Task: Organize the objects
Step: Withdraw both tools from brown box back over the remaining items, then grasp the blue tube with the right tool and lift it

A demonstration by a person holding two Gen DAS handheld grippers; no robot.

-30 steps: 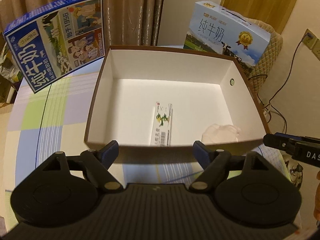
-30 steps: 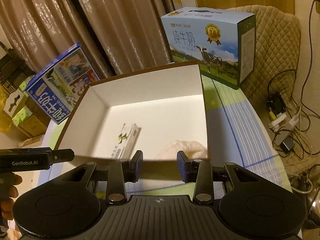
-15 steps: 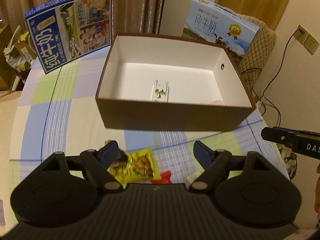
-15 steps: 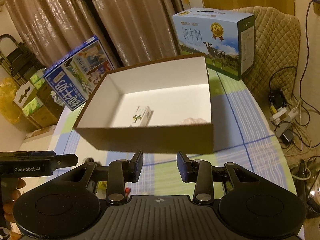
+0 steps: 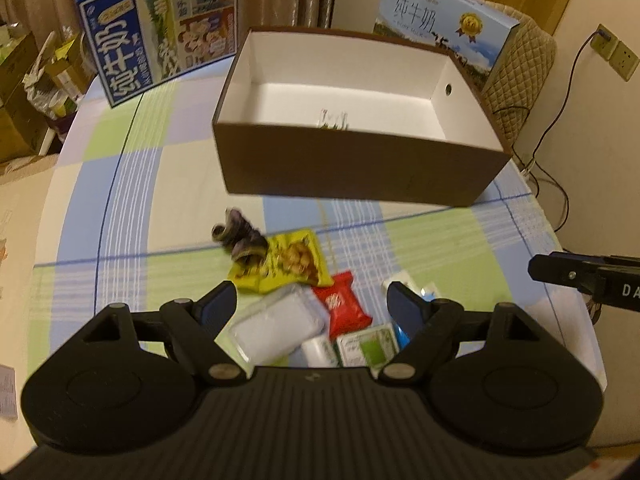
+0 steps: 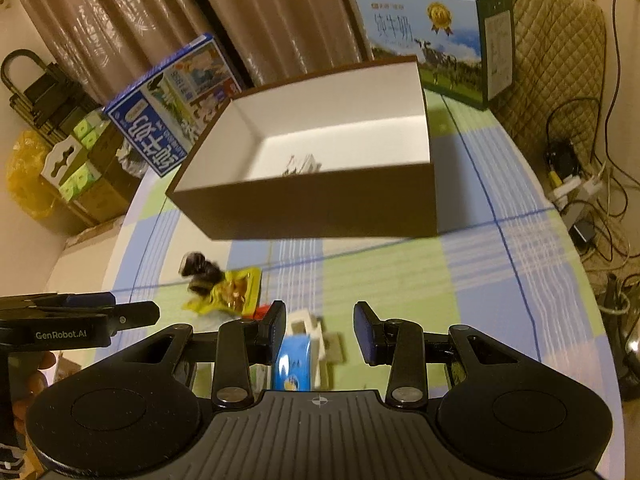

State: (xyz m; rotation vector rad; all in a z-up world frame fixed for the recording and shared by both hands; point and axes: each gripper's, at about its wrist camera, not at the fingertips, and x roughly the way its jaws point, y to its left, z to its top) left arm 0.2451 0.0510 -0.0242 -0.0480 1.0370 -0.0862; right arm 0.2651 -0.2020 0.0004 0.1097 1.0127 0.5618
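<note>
A brown box (image 5: pixel 344 176) (image 6: pixel 320 208) with a white inside stands on the checked cloth; a small carton (image 5: pixel 333 121) lies in it. In front of it lies a heap of small items: a dark bundle (image 5: pixel 238 236), a yellow snack bag (image 5: pixel 288 264), a red packet (image 5: pixel 344 306), a clear wrapped pack (image 5: pixel 276 328) and a green-white carton (image 5: pixel 370 346). My left gripper (image 5: pixel 312 304) hangs open above the heap, holding nothing. My right gripper (image 6: pixel 320 326) is open too, above a blue carton (image 6: pixel 294 364) and a white piece (image 6: pixel 306 326).
Two milk cartons stand behind the box: a dark blue one (image 5: pixel 160 28) at the left, a light blue one (image 5: pixel 444 28) at the right. A quilted chair (image 6: pixel 556 60) and cables (image 6: pixel 576 184) sit off the table's right edge. Boxes (image 6: pixel 76 148) are stacked at the left.
Both grippers have drawn back from over the box toward the table's near side. The heap of small items has come into view under them. Neither gripper's opening has changed.
</note>
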